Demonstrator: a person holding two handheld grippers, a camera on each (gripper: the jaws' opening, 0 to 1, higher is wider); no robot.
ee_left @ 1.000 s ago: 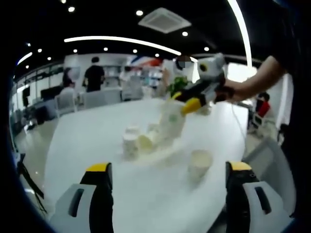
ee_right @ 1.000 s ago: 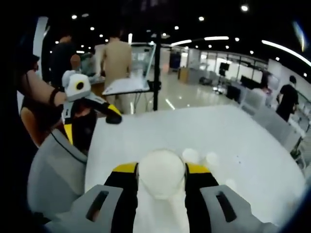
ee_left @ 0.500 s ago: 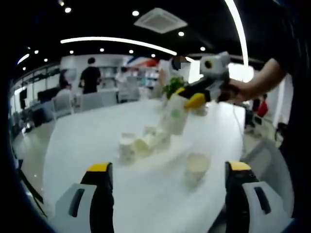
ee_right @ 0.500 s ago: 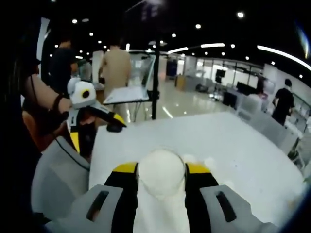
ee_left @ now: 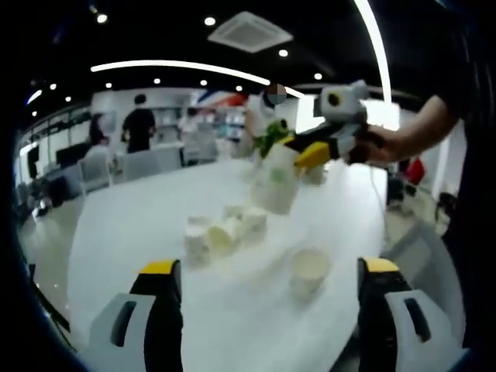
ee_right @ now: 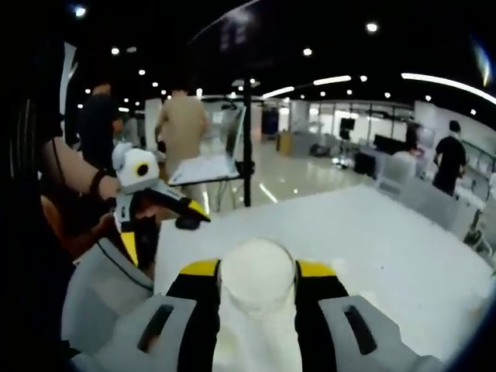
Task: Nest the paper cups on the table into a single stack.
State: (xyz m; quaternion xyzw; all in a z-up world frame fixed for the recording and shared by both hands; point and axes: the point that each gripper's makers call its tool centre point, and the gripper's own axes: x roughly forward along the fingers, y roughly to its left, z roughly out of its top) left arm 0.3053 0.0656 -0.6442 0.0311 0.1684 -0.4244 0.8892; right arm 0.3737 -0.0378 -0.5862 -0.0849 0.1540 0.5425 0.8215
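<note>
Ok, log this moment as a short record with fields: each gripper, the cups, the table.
left gripper: open, nothing between its jaws, aimed at the table
right gripper: shut on a held paper cup, lifted above the table
loose cups: cluster of small cups mid-table, some tipped over
single cup: upright, apart from the cluster
table: white
stack status: not yet one stack

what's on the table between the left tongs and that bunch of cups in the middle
Bare table in the left gripper view; the left tongs are open, with one single cup off to the right of the cluster.
</note>
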